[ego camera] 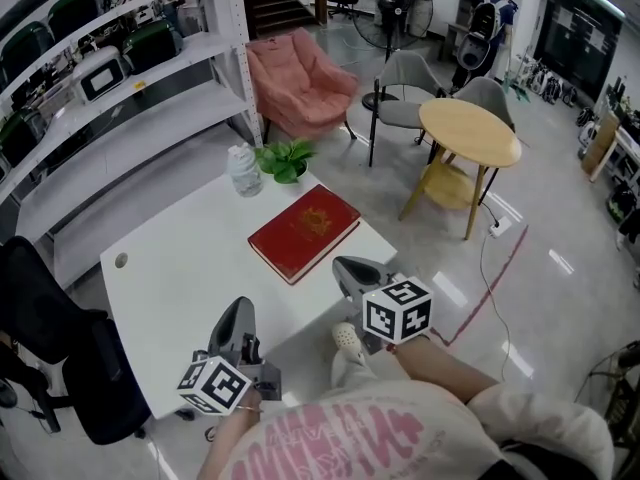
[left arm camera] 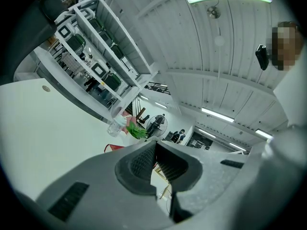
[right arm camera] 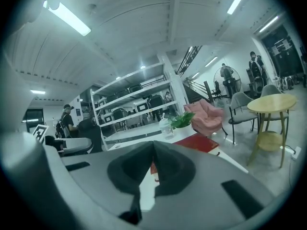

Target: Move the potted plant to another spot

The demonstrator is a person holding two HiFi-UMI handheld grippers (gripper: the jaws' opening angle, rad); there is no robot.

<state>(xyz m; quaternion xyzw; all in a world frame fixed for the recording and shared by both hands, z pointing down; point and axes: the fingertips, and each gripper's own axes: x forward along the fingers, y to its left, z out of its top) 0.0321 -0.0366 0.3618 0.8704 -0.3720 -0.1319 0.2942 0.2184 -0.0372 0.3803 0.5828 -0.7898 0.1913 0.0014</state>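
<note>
A small potted plant (ego camera: 285, 158) with green leaves stands at the far edge of the white table (ego camera: 190, 268); it also shows in the left gripper view (left arm camera: 138, 132) and the right gripper view (right arm camera: 182, 120). A clear water bottle (ego camera: 243, 170) stands just left of it. A red book (ego camera: 305, 231) lies in front of them. My left gripper (ego camera: 237, 320) hovers over the table's near edge, its jaws closed together (left arm camera: 156, 145) and empty. My right gripper (ego camera: 347, 267) is by the table's near right corner, just short of the book, shut (right arm camera: 153, 145) on nothing. Both are well short of the plant.
White shelving (ego camera: 120, 98) with boxes runs along the left behind the table. A pink armchair (ego camera: 300, 83), grey chairs (ego camera: 405, 88) and a round wooden table (ego camera: 468, 133) stand beyond. A black office chair (ego camera: 50, 338) sits at the table's left. A person (ego camera: 488, 18) stands far back.
</note>
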